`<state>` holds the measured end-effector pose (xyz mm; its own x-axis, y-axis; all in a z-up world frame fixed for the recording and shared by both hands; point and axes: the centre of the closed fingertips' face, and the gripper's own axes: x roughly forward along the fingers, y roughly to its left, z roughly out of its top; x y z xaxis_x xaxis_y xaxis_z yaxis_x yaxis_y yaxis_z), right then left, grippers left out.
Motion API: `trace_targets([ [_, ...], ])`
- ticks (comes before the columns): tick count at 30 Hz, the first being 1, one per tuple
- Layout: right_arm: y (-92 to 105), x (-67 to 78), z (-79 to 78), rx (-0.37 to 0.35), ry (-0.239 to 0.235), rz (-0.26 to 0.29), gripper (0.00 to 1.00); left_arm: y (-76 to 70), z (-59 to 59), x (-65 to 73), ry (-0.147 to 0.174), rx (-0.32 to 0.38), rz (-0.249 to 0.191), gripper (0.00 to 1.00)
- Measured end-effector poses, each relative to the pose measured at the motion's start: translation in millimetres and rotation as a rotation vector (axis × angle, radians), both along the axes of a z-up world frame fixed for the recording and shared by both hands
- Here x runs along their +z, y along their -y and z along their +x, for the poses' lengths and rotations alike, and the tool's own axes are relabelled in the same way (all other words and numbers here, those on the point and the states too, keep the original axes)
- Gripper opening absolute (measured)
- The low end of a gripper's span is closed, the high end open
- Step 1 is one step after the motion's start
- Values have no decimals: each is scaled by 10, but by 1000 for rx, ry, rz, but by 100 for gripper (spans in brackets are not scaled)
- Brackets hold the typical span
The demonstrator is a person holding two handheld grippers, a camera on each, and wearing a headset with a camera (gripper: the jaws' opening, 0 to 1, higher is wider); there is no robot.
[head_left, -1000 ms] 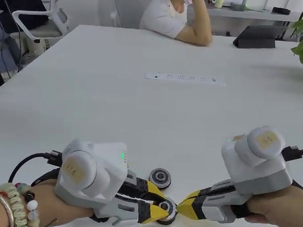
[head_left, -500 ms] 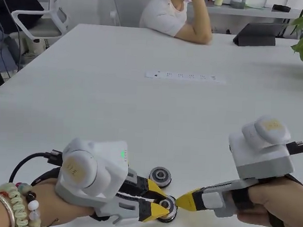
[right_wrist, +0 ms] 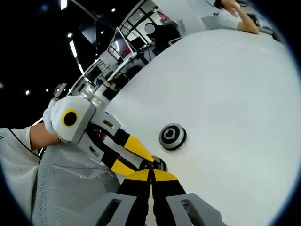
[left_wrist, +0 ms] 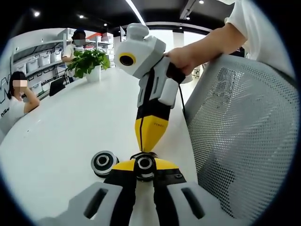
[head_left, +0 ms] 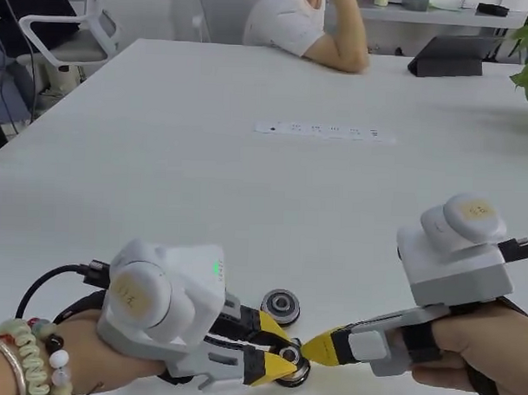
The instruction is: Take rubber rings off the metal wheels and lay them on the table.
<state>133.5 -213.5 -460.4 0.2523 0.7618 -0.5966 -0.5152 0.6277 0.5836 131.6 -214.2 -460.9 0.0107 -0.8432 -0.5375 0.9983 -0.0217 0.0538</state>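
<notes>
Close to the near edge of the table, your left gripper is clamped on a metal wheel, one yellow tip on either side of it. Your right gripper comes in from the right with its jaws pressed together and the point touching that wheel's rim. You cannot tell whether any rubber is caught between them.

A second wheel lies flat just beyond the held one, apart from both grippers. Past it the white top runs bare as far as a power strip near the middle, and a person sits at the far edge.

Your left gripper view adds what the head view lacks. A mesh chair back stands just beside the table edge, next to your right hand, and a potted plant sits far along the top. Your right gripper view shows the second wheel face-on, with a dark outer band around a bright hub.
</notes>
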Motion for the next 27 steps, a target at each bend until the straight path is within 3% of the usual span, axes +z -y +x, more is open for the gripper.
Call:
trace_targets([
  [8, -25, 32, 2, 9, 5, 17, 0, 4, 8, -2, -14, 4, 1, 7],
  [20, -31, 72, 3, 2, -11, 52, 0, 2, 5, -3, -4, 0, 7, 8],
  [27, -21, 117, 35, -77, -100, 155, 0, 1, 4, -3, -2, 0, 6, 8],
])
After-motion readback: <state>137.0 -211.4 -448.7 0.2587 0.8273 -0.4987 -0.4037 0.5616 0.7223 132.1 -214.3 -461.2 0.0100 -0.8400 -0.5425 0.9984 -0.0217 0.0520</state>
